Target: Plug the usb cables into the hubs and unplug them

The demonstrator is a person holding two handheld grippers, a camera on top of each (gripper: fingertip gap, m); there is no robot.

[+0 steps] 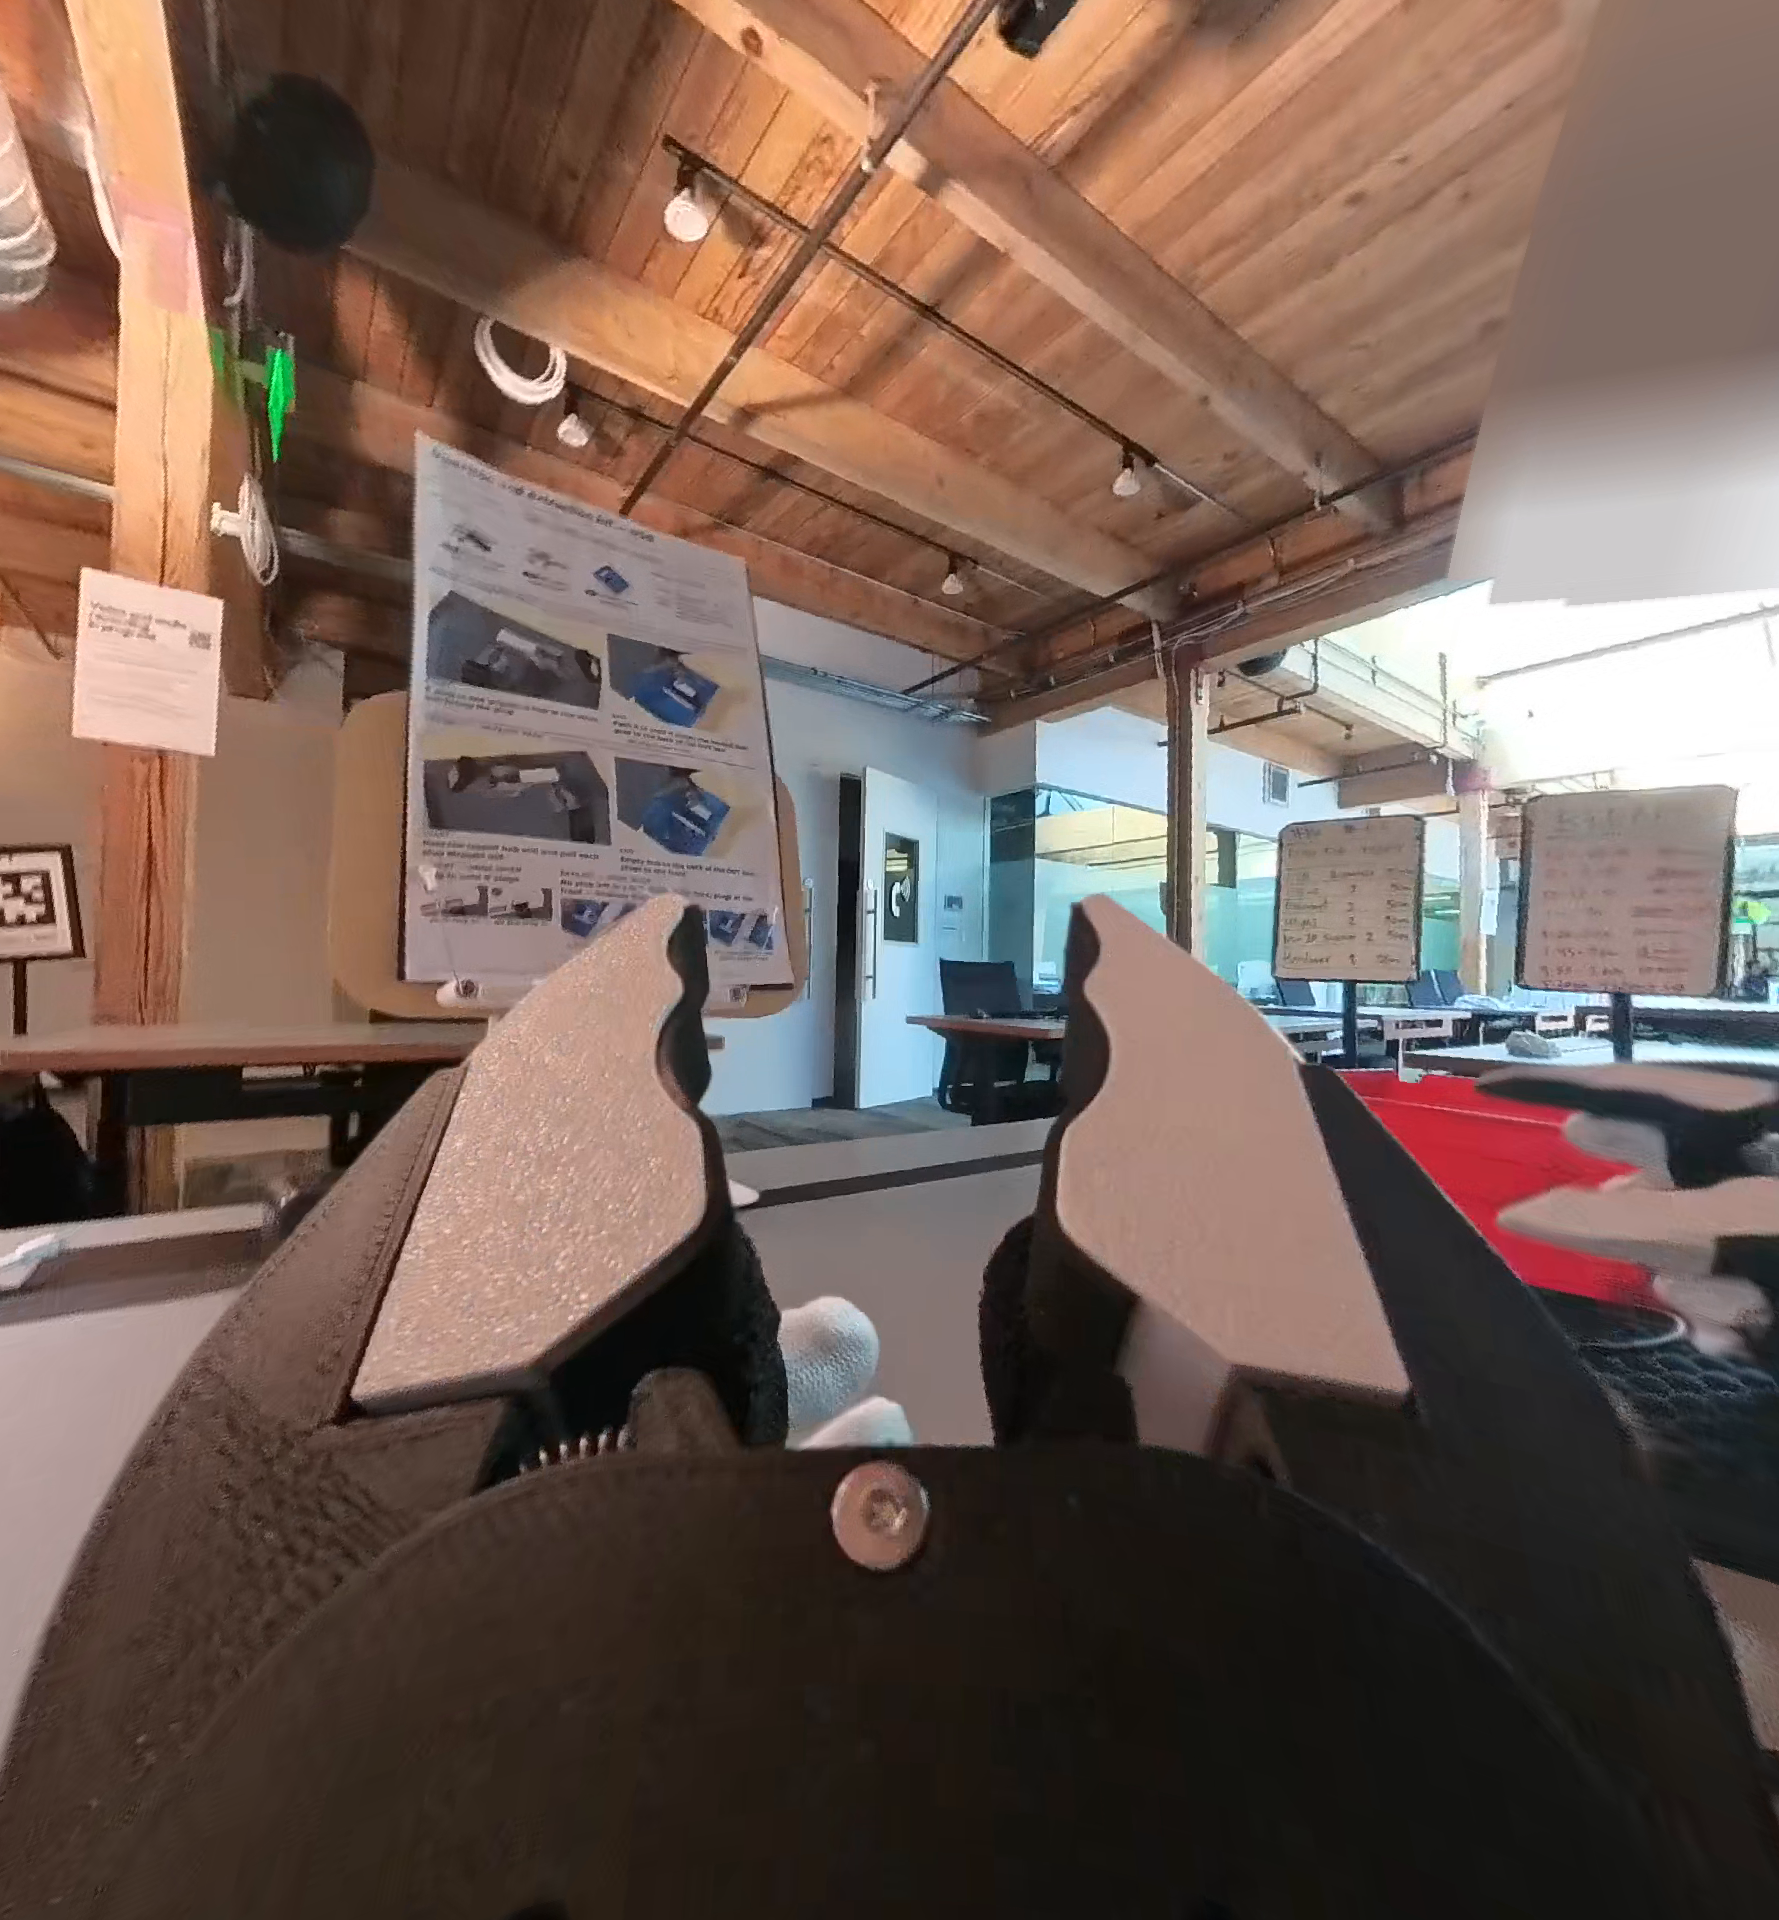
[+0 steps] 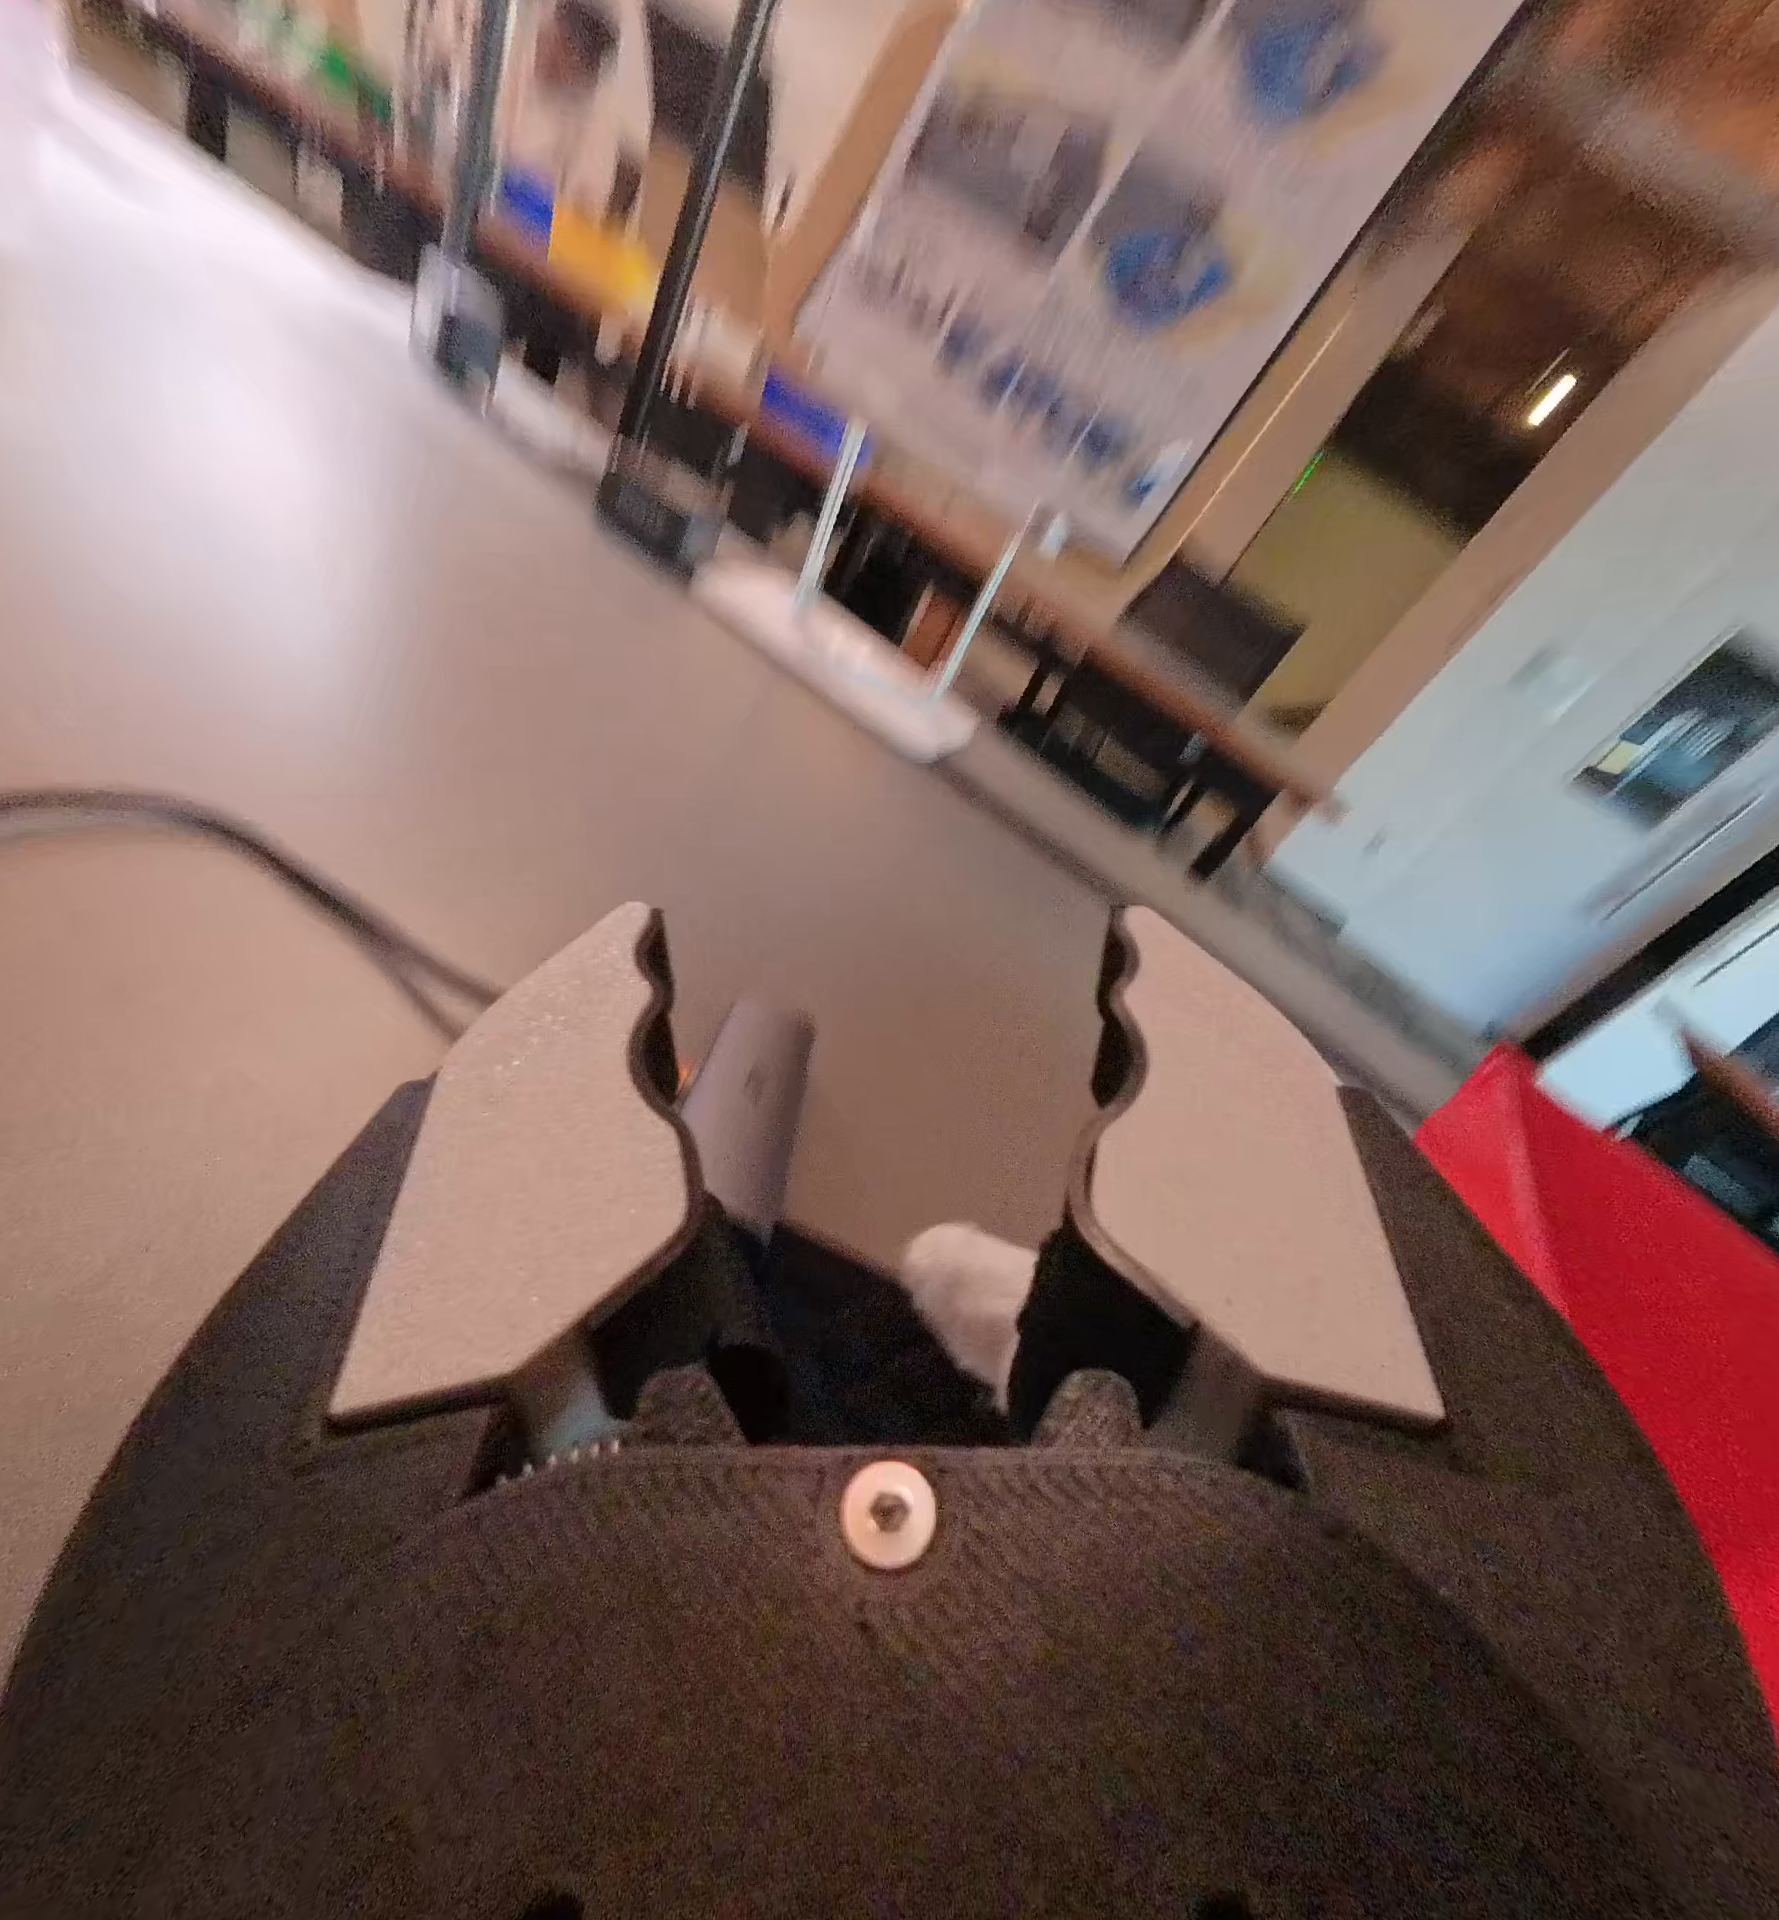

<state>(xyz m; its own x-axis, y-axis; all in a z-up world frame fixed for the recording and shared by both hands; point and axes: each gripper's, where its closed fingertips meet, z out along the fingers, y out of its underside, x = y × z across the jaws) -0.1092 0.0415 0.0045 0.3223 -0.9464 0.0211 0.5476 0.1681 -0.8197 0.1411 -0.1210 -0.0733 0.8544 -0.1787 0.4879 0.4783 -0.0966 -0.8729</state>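
Grey hub point(image 2: 755, 1112) between parted right hand-held gripper point(image 2: 885, 935) jaws.

Cable point(image 2: 241, 862) on table point(image 2: 241, 520) — cloth point(image 2: 1643, 1351) rightward.

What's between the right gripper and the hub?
Nothing visible. The right gripper is open, and the grey hub lies on the bare grey table between its fingers, nearer the left one. The black cables run off to the left.
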